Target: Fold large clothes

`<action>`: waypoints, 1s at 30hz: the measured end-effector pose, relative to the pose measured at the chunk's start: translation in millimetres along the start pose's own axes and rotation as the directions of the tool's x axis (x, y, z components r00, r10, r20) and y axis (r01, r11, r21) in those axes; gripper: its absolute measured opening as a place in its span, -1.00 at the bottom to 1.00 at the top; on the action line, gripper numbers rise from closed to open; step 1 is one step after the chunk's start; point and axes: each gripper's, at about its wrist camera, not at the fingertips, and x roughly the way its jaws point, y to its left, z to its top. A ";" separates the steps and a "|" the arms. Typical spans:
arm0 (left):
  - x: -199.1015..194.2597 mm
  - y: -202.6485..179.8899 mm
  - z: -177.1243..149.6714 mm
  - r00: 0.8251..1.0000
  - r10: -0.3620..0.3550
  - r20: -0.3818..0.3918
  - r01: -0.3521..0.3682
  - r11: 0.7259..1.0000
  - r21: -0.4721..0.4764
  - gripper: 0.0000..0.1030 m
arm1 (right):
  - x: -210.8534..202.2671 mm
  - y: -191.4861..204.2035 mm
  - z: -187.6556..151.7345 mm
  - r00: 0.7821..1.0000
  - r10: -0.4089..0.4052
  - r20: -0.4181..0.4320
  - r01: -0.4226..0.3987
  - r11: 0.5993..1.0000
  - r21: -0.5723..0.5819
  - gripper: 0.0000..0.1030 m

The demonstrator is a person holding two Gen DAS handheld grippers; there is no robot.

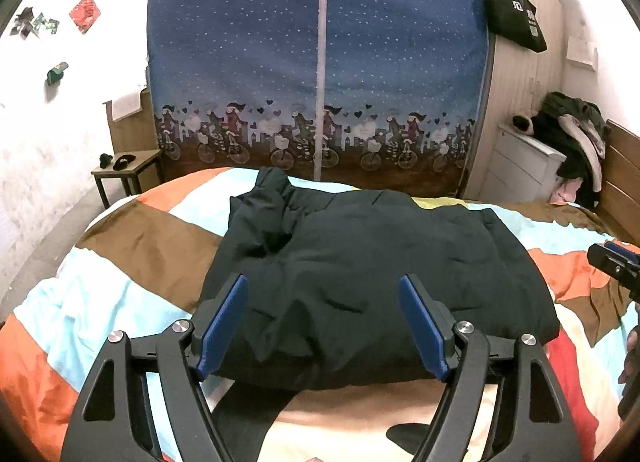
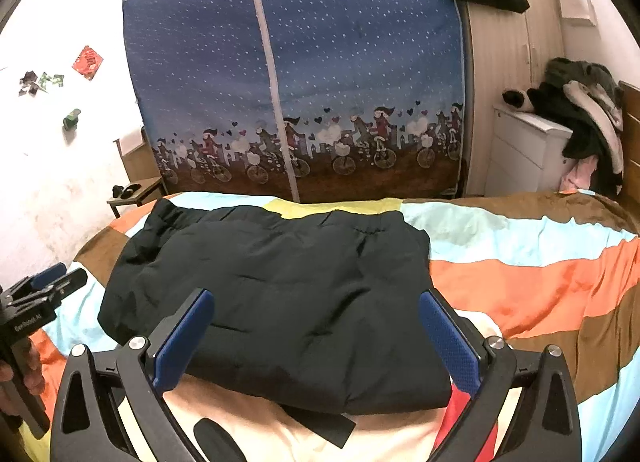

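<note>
A large dark padded garment (image 1: 360, 262) lies folded into a thick rectangle on the colourful striped bedspread (image 1: 132, 238); it also shows in the right wrist view (image 2: 280, 290). My left gripper (image 1: 324, 286) is open and empty, hovering over the garment's near edge. My right gripper (image 2: 316, 302) is open and empty, also above the near edge, and appears at the right edge of the left wrist view (image 1: 612, 262). The left gripper shows at the left edge of the right wrist view (image 2: 44, 294). A dark strip of fabric pokes out under the near edge (image 2: 328, 426).
A blue fabric wardrobe (image 1: 320, 61) stands behind the bed. A small side table (image 1: 124, 169) is at the left. A white drawer unit (image 1: 520, 157) with a pile of clothes (image 1: 572, 133) stands at the right. A black tote bag (image 1: 516, 13) hangs above.
</note>
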 end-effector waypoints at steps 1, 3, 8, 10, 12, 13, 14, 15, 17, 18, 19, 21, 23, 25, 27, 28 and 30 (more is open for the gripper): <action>-0.6 -0.9 -2.2 1.000 -0.003 -0.003 0.003 1.000 -0.001 0.40 | -1.9 1.8 -1.6 1.000 0.002 0.001 -0.002 1.000 -0.003 1.00; -2.7 -1.4 -6.6 1.000 -0.004 -0.010 0.004 1.000 0.004 0.40 | -6.2 6.4 -5.2 1.000 0.005 0.010 -0.005 1.000 -0.015 1.00; -11.6 1.0 -15.9 1.000 0.010 0.005 -0.010 0.999 0.031 0.40 | -13.7 15.7 -13.6 1.000 0.017 0.016 -0.016 0.999 -0.044 1.00; -14.8 1.5 -18.5 1.000 0.011 0.006 -0.011 0.999 0.030 0.40 | -16.4 18.3 -16.7 1.000 0.017 0.019 -0.016 0.999 -0.049 1.00; -17.7 2.2 -20.9 1.000 0.012 0.009 -0.012 1.000 0.025 0.40 | -18.7 20.9 -19.2 1.000 0.018 0.022 -0.017 0.999 -0.051 1.00; -19.3 2.3 -22.6 1.000 0.013 0.012 -0.013 1.000 0.023 0.41 | -19.7 21.1 -20.9 1.000 0.018 0.021 -0.017 0.999 -0.050 1.00; -20.4 2.5 -24.3 1.000 0.014 0.015 -0.014 1.000 0.024 0.40 | -21.0 22.3 -22.7 1.000 0.018 0.022 -0.017 0.999 -0.048 1.00; -21.9 1.8 -25.8 1.000 0.016 0.018 -0.017 0.999 0.029 0.40 | -22.0 22.3 -23.7 1.000 0.019 0.023 -0.018 0.999 -0.047 1.00; -25.3 1.7 -28.9 0.999 0.020 0.025 -0.021 0.999 0.036 0.41 | -25.0 24.1 -27.4 0.999 0.021 0.026 -0.019 0.999 -0.047 1.00; -27.2 1.9 -30.6 0.999 0.019 0.029 -0.020 0.999 0.040 0.41 | -26.2 25.6 -29.0 0.999 0.020 0.027 -0.019 0.999 -0.050 1.00; -28.9 1.3 -32.5 0.999 0.021 0.032 -0.022 0.999 0.044 0.41 | -26.6 26.5 -30.2 0.999 0.020 0.027 -0.019 0.998 -0.052 1.00; -32.5 -0.3 -36.7 0.999 0.024 0.038 -0.026 0.998 0.054 0.41 | -29.3 28.9 -35.0 0.999 0.021 0.028 -0.019 0.998 -0.056 1.00; -36.1 -1.0 -40.9 0.999 0.023 0.046 -0.026 0.998 0.058 0.41 | -30.9 30.3 -37.5 0.999 0.022 0.029 -0.020 0.998 -0.054 1.00; -39.7 -3.6 -45.0 0.999 0.020 0.049 -0.023 0.998 0.062 0.41 | -34.3 33.6 -42.5 0.999 0.024 0.031 -0.023 0.999 -0.049 1.00; -42.9 -5.9 -49.1 0.998 0.019 0.052 -0.022 0.997 0.068 0.41 | -38.7 38.8 -48.0 0.999 0.025 0.035 -0.024 0.998 -0.052 1.00; -44.2 -7.1 -50.8 0.998 0.019 0.053 -0.022 0.997 0.071 0.41 | -40.5 41.6 -50.4 0.999 0.030 0.034 -0.028 0.998 -0.057 1.00; -46.5 -10.1 -55.0 0.998 0.015 0.054 -0.019 0.997 0.078 0.41 | -42.2 47.1 -55.3 0.999 0.040 0.024 -0.038 0.997 -0.074 1.00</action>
